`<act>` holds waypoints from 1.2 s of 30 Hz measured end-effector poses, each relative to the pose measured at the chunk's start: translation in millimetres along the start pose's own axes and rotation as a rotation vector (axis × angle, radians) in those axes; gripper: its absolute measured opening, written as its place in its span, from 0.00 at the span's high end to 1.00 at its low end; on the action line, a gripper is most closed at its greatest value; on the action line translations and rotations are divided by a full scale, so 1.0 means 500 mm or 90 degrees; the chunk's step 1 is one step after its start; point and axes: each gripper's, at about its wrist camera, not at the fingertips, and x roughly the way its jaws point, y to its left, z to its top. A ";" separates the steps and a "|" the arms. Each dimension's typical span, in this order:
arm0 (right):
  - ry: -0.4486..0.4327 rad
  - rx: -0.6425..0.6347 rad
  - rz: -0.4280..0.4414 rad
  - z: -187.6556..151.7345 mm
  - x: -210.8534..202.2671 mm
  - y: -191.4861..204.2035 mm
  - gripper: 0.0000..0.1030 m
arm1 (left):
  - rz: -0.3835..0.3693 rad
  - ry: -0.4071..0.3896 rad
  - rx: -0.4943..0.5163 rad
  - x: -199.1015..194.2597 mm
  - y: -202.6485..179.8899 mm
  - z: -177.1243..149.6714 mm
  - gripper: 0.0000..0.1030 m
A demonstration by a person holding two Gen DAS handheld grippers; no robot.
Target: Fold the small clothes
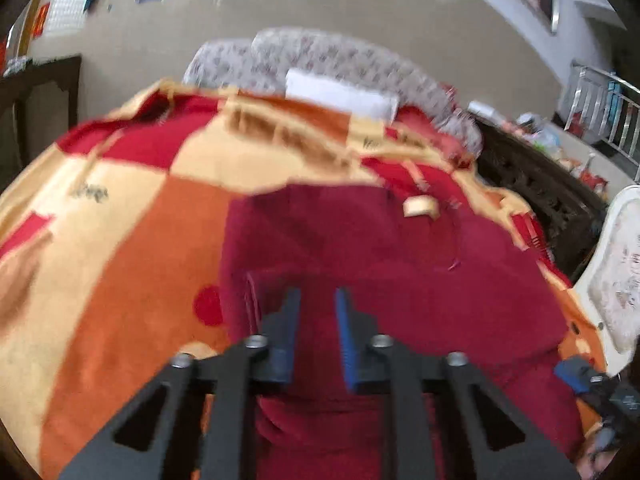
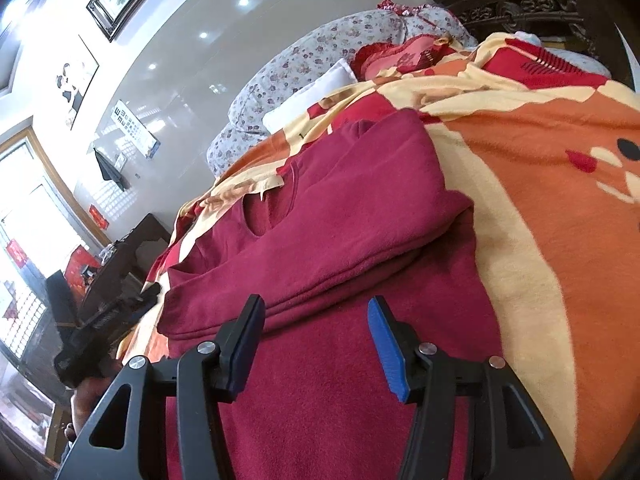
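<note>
A dark red long-sleeved top lies on the orange, cream and red blanket. In the right wrist view the top has both sleeves folded across its body, neckline toward the far left. My left gripper hovers over the top's near part, jaws partly open with a narrow gap and nothing between them. My right gripper is open wide just above the top's lower body, empty. The left gripper also shows in the right wrist view at the top's left edge.
The blanket covers a bed. A floral quilt and a white pillow lie at the head. A dark carved wooden frame runs along the right side. A white chair back stands at far right.
</note>
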 end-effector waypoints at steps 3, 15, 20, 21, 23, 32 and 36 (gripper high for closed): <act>0.016 -0.090 -0.037 0.039 -0.026 0.027 0.43 | 0.002 0.033 -0.031 0.032 0.019 -0.015 0.86; 0.163 -0.336 -0.210 0.107 0.104 -0.046 0.99 | -0.033 -0.010 0.004 0.000 -0.005 -0.020 0.57; 0.153 -0.293 -0.186 0.102 0.079 -0.072 0.99 | -0.028 0.041 0.008 0.036 -0.013 -0.015 0.49; 0.155 -0.285 -0.182 0.103 0.082 -0.073 0.99 | -0.023 0.041 0.014 0.037 -0.017 -0.017 0.48; 0.167 -0.274 -0.176 0.121 0.077 -0.065 0.99 | -0.020 0.040 0.020 0.038 -0.022 -0.020 0.45; 0.152 -0.303 -0.232 0.148 0.136 -0.064 0.99 | -0.026 0.049 0.023 0.046 -0.021 -0.022 0.39; 0.149 -0.288 -0.220 0.147 0.132 -0.070 0.97 | -0.043 0.054 0.014 0.052 -0.017 -0.020 0.32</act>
